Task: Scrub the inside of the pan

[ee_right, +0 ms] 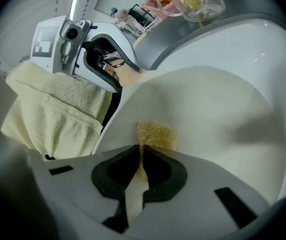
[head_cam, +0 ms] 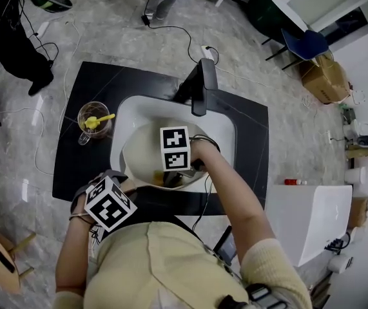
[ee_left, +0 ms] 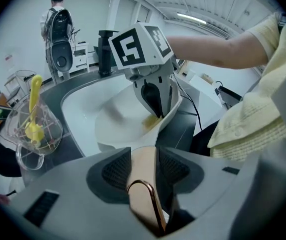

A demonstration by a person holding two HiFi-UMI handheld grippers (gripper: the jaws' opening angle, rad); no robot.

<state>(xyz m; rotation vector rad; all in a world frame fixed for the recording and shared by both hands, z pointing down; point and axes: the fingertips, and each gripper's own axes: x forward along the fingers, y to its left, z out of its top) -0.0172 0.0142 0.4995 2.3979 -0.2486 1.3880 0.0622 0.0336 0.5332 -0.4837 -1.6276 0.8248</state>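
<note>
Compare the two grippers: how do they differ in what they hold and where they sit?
The left gripper is shut on the pan handle, outside the bowl of the pan. The right gripper is shut on a scrub pad pressed inside the pan. Both grip something.

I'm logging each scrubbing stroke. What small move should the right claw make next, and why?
Probably slide the pad across the pan wall: the right claw pinches it against the white inside, while the left claw clamps the handle steady.
</note>
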